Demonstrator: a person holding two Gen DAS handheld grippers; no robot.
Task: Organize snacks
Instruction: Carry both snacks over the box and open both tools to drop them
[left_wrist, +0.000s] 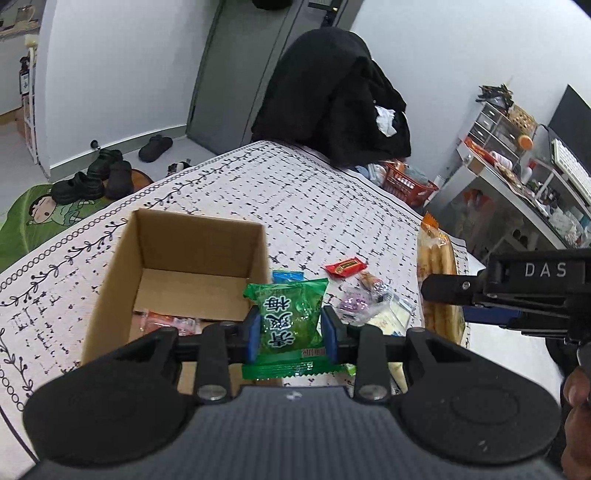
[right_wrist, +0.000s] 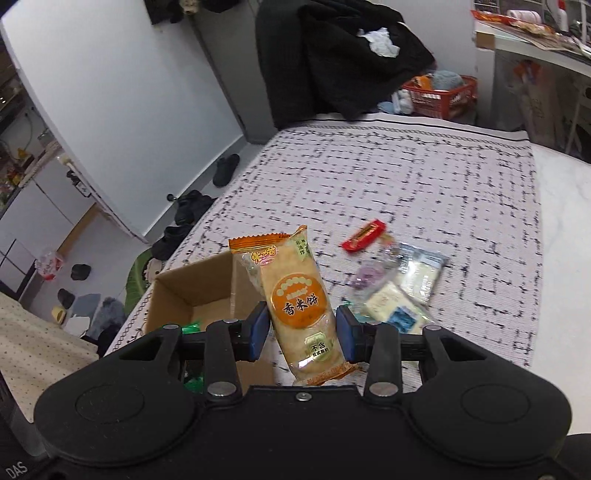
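Presently, left tongs (left_wrist: 291, 334): clamped on green plum packet (left_wrist: 290, 317), just right of box (left_wrist: 177, 273).
Right tongs (right_wrist: 301, 334): gripping orange rice-cracker packet (right_wrist: 295, 299), tilted, beside box.
Loose snacks (right_wrist: 391, 284): on counter (right_wrist: 424, 177), ahead-right of right tongs.

A white patterned tablecloth (left_wrist: 288, 192) covers the table. Behind it a black coat (left_wrist: 332, 99) hangs over what seems to be a chair. Black shoes (left_wrist: 92, 181) stand on the floor near a grey door (left_wrist: 236, 70). An orange basket (right_wrist: 443, 96) sits beside a cluttered shelf (left_wrist: 517, 158).
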